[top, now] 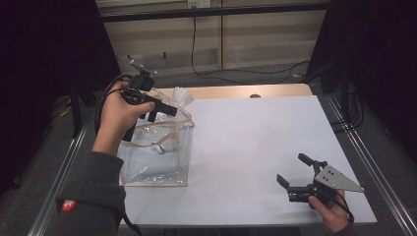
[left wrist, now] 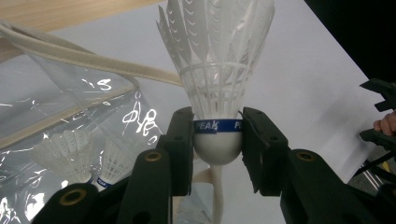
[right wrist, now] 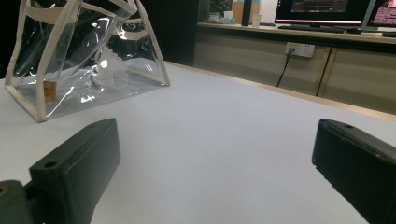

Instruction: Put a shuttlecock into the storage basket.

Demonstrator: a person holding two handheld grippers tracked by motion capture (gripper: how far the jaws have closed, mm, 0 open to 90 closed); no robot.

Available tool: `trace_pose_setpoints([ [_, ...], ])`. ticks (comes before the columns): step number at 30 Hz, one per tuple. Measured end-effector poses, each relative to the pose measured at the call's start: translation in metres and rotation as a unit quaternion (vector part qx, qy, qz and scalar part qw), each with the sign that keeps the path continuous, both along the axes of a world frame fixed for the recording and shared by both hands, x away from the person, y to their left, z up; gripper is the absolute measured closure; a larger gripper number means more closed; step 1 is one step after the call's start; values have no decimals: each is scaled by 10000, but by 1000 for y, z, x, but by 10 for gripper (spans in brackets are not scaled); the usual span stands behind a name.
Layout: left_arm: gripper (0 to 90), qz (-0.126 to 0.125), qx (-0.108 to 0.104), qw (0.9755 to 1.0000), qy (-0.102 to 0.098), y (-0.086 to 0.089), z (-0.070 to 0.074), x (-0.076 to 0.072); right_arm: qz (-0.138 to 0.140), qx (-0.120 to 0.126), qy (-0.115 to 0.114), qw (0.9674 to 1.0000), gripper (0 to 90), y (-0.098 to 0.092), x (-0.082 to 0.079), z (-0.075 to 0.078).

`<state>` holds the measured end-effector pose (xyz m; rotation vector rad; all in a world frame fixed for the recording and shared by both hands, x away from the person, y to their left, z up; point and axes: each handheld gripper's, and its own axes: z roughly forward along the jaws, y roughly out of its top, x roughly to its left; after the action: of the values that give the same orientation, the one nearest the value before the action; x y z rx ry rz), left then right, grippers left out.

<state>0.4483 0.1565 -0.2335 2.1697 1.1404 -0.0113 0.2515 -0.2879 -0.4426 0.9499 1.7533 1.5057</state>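
1. Left claw (left wrist: 218, 140) is clamped on a white feathered shuttlecock (left wrist: 217, 70); both black jaws press the sides of its cork base, at the blue band printed "PEAK".
2. Shuttlecock orientation in the left gripper view: feathers point away from the claw, the rounded cork tip towards the camera.
3. High view places the left claw (top: 169, 109) above the far rim of a clear plastic bag (top: 155, 157), with the shuttlecock (top: 181, 96) held just past the bag's open top.
4. Bag stands upright on the left part of the white desk (top: 255, 147); it has cream edging and cream straps, and its mouth is open.
5. Two more shuttlecocks (left wrist: 88, 156) lie inside the bag, seen through its wall in the left gripper view.
6. Right claw (top: 294, 172) rests low over the desk's near right corner, well apart from the bag; its jaws stand wide with nothing between them.
7. Right gripper view confirms bare desk surface between the spread jaws, the bag (right wrist: 88, 56) farther off at upper left.
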Motion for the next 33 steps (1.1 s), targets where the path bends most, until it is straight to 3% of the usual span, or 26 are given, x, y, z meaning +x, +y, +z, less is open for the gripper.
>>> trace_pose_setpoints([
  [10,652,224,-27,9997,7,9,-1,4,7,-14,1,10000,9,-1,0,0],
  [16,652,240,101,9997,6,11,-3,6,14,-8,-8,10000,10,0,0,0],
  [33,652,399,54,9992,-70,24,-4,11,3,-12,-5,10000,9,-1,0,0],
])
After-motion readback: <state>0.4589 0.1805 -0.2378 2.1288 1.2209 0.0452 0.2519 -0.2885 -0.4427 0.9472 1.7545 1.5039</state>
